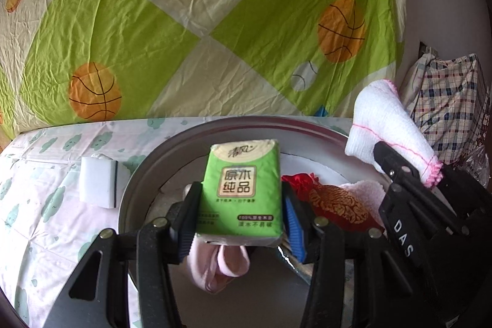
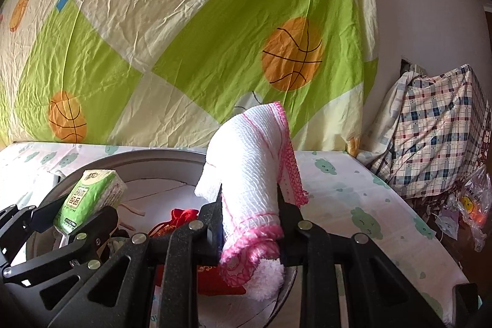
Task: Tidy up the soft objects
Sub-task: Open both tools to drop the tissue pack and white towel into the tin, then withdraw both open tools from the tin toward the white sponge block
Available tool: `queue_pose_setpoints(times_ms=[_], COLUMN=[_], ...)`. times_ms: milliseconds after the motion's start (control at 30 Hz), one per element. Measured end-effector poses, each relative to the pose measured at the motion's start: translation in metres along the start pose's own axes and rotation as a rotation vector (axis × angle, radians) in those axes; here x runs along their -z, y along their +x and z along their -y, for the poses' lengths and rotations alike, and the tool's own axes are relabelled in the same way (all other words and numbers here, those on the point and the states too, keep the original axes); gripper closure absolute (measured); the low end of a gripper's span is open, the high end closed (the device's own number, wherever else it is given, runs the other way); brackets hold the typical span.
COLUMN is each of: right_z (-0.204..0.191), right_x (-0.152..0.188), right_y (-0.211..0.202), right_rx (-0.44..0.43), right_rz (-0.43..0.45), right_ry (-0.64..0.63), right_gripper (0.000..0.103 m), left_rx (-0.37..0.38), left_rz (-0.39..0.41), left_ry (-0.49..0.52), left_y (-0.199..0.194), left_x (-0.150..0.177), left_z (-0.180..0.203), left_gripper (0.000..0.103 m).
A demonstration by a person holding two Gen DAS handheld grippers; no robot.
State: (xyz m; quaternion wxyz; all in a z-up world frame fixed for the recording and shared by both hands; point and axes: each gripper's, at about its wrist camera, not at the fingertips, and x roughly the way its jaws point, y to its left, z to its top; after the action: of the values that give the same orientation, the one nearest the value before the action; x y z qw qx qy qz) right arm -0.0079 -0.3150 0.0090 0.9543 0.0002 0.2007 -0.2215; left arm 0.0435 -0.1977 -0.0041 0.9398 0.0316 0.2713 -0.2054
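Observation:
My left gripper (image 1: 241,205) is shut on a green tissue pack (image 1: 241,189), held upright over a round grey basin (image 1: 215,128). The same pack (image 2: 89,199) shows at the left of the right wrist view, above the basin (image 2: 138,157). My right gripper (image 2: 249,211) is shut on a folded white cloth with pink edging (image 2: 255,171), also over the basin; that cloth (image 1: 381,128) sticks up at the right of the left wrist view. In the basin lie a red patterned pouch (image 1: 335,202), a pink fluffy cloth (image 1: 366,188) and a pale pink sock (image 1: 221,266).
A white sponge block (image 1: 98,180) lies on the cloud-print sheet (image 1: 46,205) left of the basin. A basketball-print cloth (image 1: 184,20) hangs behind. A plaid bag (image 2: 436,131) and a plastic bag (image 2: 476,205) stand at the right, past the sheet's edge.

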Motion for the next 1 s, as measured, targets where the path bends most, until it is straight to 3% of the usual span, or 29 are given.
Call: queue_pose_setpoints(times_ms=[300, 400, 467, 533, 567, 733, 1000], right_z=[-0.004, -0.002, 0.003, 0.015, 0.022, 0.053, 0.071], right_x=[0.0, 0.0, 0.0, -0.001, -0.002, -0.002, 0.004], right_y=[0.013, 0.017, 0.018, 0.016, 0.014, -0.008, -0.034], right_rx=[-0.078, -0.121, -0.123, -0.12, -0.131, -0.105, 0.039], right_rz=[-0.06, -0.079, -0.085, -0.075, -0.061, 0.064, 0.177], right_ry=[-0.012, 0.003, 0.03, 0.085, 0.118, 0.286, 0.385], right_gripper=[0.072, 0.056, 0.034, 0.026, 0.024, 0.011, 0.01], left_rx=[-0.033, -0.044, -0.064, -0.099, -0.108, -0.058, -0.103], left_rz=[0.021, 0.033, 0.053, 0.081, 0.097, 0.17, 0.206], left_ry=[0.019, 0.026, 0.014, -0.01, -0.028, -0.047, 0.01], left_y=[-0.001, -0.003, -0.007, -0.011, -0.014, -0.029, -0.045], left_x=[-0.001, -0.001, -0.002, -0.004, -0.005, -0.003, 0.008], left_z=[-0.001, -0.003, -0.007, -0.012, -0.015, -0.017, -0.016], left_gripper=[0.054, 0.053, 0.041, 0.008, 0.001, 0.0, 0.0])
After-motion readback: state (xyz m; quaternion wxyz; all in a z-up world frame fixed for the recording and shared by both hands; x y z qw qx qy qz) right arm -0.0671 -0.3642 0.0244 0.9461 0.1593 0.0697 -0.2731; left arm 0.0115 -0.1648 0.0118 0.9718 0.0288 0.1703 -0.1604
